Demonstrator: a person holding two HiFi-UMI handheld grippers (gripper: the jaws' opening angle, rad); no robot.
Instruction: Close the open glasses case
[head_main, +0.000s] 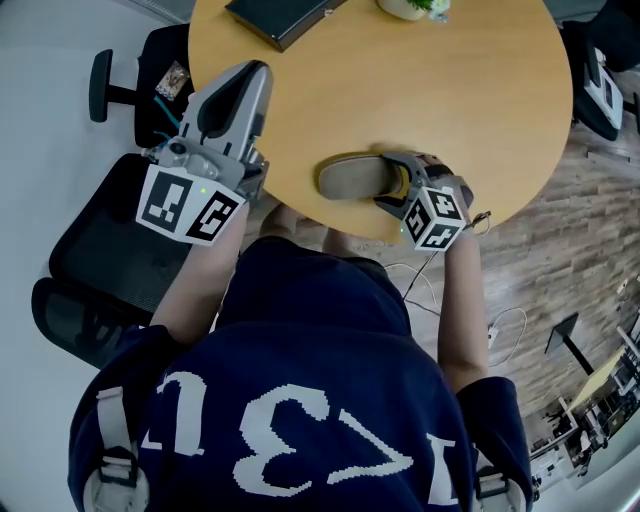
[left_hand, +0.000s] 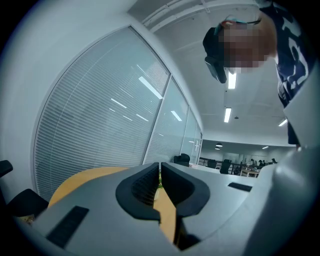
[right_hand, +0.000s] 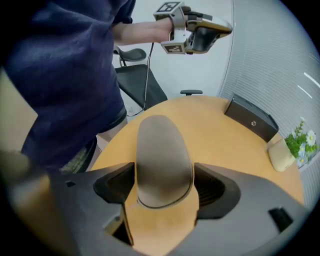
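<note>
Grey-brown oval glasses case (right_hand: 162, 150): lying shut at the near edge of the round wooden tabletop (right_hand: 215, 125), its end sitting between the spread, released jaws of the right gripper (right_hand: 164, 187). Left gripper (left_hand: 160, 176): jaws clenched together, gripping nothing.

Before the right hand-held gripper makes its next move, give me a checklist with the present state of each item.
1. Jaws of the right hand-held gripper apart: ok.
2. The case lies between those jaws: ok.
3. Its lid down, seam showing at the near end: ok.
4. That lid latched: cannot tell.
5. The case sits fully on the table: ok.
6. The left hand-held gripper shut, empty and off the case: ok.
</note>
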